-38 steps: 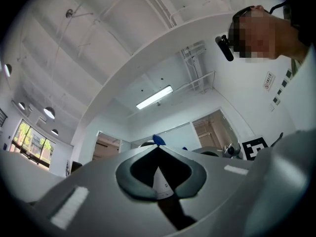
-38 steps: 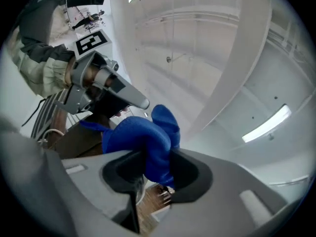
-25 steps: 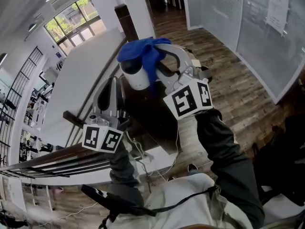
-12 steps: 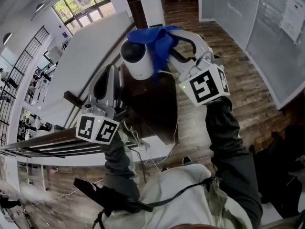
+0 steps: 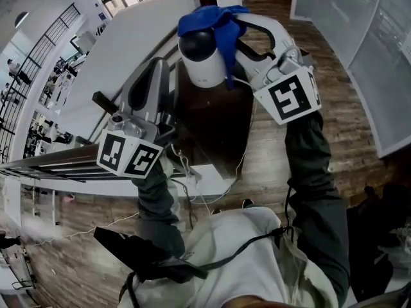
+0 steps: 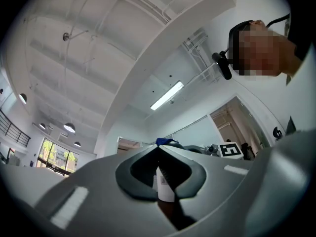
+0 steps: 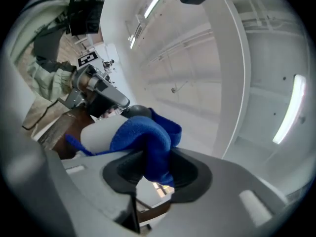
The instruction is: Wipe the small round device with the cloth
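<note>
The small round device [image 5: 202,59], a white body with a black dome, stands on a dark wooden top [image 5: 215,130]. A blue cloth [image 5: 218,21] drapes over the dome's far and right side, and my right gripper [image 5: 243,19] is shut on it. In the right gripper view the cloth [image 7: 143,137] bunches between the jaws, against the device [image 7: 96,135]. My left gripper [image 5: 153,85] sits just left of the device, shut with nothing in it. In the left gripper view its tips [image 6: 159,151] meet, and the device [image 6: 165,187] shows beyond them.
A long white counter [image 5: 128,50] runs along the left, with a dark railing [image 5: 45,165] below it. White cables [image 5: 192,185] hang off the wooden top's near edge. Wood-plank floor [image 5: 334,69] lies to the right.
The cloth has slid across the dome toward its far right side, baring more of the black top. The left gripper keeps its place beside the device.
</note>
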`<state>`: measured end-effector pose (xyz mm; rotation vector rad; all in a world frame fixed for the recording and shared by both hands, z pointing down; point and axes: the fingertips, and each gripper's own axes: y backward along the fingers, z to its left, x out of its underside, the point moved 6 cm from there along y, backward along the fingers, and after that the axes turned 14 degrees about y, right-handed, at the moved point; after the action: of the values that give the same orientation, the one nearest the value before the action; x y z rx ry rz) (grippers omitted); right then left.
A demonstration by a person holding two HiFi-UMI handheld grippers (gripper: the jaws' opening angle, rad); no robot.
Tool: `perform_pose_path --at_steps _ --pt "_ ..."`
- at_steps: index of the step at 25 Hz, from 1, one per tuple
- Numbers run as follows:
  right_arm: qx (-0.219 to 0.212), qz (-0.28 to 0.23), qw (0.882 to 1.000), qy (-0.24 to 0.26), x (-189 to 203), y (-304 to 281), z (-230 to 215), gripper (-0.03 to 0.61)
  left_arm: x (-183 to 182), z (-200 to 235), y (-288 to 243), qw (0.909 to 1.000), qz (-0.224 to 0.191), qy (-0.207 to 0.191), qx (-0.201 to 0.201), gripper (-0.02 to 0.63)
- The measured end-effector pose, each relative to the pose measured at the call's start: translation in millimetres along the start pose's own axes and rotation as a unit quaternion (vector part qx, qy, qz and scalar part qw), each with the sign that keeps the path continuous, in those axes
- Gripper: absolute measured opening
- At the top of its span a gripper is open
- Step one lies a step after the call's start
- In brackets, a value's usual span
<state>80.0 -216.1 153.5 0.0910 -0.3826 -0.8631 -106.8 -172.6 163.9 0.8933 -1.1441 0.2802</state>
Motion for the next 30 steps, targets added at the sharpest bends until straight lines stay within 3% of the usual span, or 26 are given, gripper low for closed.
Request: perform_pose_path --at_steps 3,5,10,12,15,21,24,26,30 --pt "-0.074 -0.009 0.997 -0.023 14.7 1.6 18.2 0.129 -0.8 0.2 -1.9 1.0000 0.001 0.000 -0.002 0.000" --pt "-0.093 -0.021 0.995 -0.027 18.6 1.3 21.8 0.129 -1.7 0.3 -2.5 1.0000 0.001 0.003 -0.002 0.000" --pt "-0.042 -0.039 0.990 -0.127 25.4 -10.8 -15.8 0.130 1.9 0.8 -2.4 1.0000 0.002 0.006 -0.004 0.000" --pt "-0.044 -0.066 0.988 -0.130 17.1 -23.2 -37.3 0.130 3.0 -0.2 -2.1 1.0000 0.002 0.007 -0.005 0.000" --pt "-0.077 -0.087 0.989 -0.086 1.8 -32.3 -44.8 0.130 4.4 -2.4 -0.4 0.9999 0.004 0.009 -0.004 0.000" --pt "-0.164 -0.033 0.986 -0.022 13.4 -12.6 -5.8 0.130 10.5 -6.5 -0.6 0.9999 0.003 0.015 -0.001 0.000" --pt "-0.126 -0.021 0.992 0.011 4.0 -11.9 -15.8 0.130 8.9 -1.0 0.5 0.9995 -0.004 0.030 0.001 0.000" --pt "-0.091 0.006 0.993 0.075 -9.9 -16.0 -28.0 0.130 7.0 2.6 3.0 0.9993 -0.008 0.037 0.003 0.000" --pt "-0.051 0.028 0.972 0.226 -43.1 -24.3 -40.6 0.130 4.8 3.6 5.6 0.9990 -0.012 0.043 0.007 0.000"
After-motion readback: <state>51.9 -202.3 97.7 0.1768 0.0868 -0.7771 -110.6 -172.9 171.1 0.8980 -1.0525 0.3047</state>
